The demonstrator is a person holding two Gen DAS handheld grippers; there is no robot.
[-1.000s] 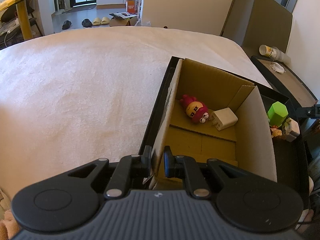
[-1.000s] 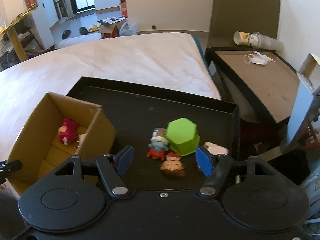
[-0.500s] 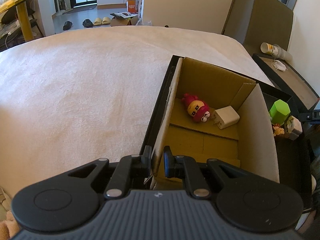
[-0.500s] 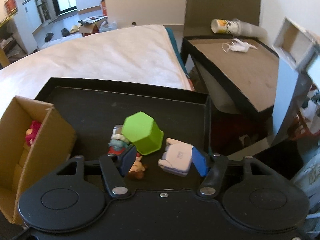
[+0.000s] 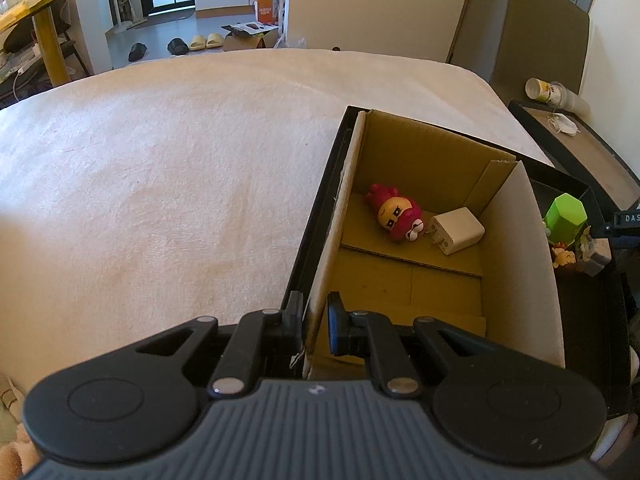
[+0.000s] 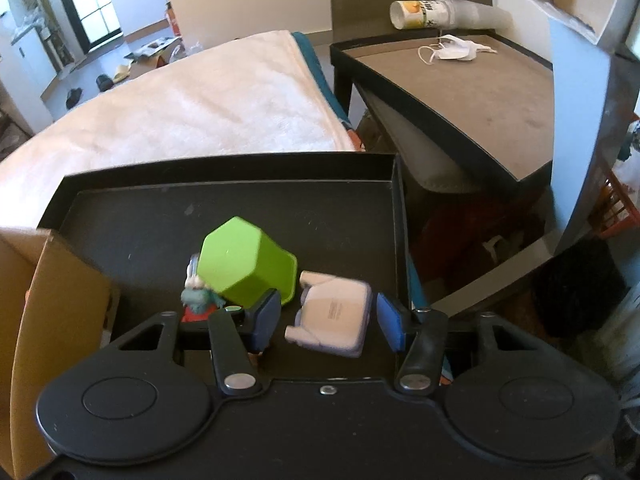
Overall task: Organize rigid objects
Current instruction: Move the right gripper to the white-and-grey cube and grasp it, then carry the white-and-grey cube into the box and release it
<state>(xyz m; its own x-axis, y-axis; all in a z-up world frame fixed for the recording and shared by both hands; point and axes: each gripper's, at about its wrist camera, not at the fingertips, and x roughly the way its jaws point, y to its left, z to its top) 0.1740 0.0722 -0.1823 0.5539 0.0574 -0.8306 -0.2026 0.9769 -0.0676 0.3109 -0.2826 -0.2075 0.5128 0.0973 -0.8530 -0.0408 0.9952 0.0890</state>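
Two grippers are in view, each pitched steeply downward over a black tray [image 6: 224, 168] that rests on a cream blanket [image 5: 160, 168].

Left gripper [image 5: 314, 324]: I hold it low at the near left corner of the cardboard box [image 5: 520, 240]. Its jaws are clamped on the box's left wall, one finger outside and one inside. The box stands along the tray's left edge. On the box floor, toward the far wall, lie a pink figurine [image 5: 396, 214] and a white charger [image 5: 456, 230], touching one another.

Right gripper [image 6: 326, 318]: I have it tilted down over the tray's near right corner, blue pads [image 6: 390, 320] on either side of a white rounded block [image 6: 332, 318]. The jaws are closing; the block lies between them, with a gap showing at each pad, so nothing is gripped.

A green hexagonal cup [image 6: 246, 266] lies tipped on its side just left of the block, near the left finger. A small rabbit-eared figurine [image 6: 198, 294] stands against the cup's left side. In the left view a small orange figurine [image 5: 562, 256] sits just below the cup.

Beyond the tray's right edge stands a dark side table [image 6: 480, 92] carrying a face mask [image 6: 452, 50] and a fallen stack of cups [image 6: 436, 12] at its far edge.
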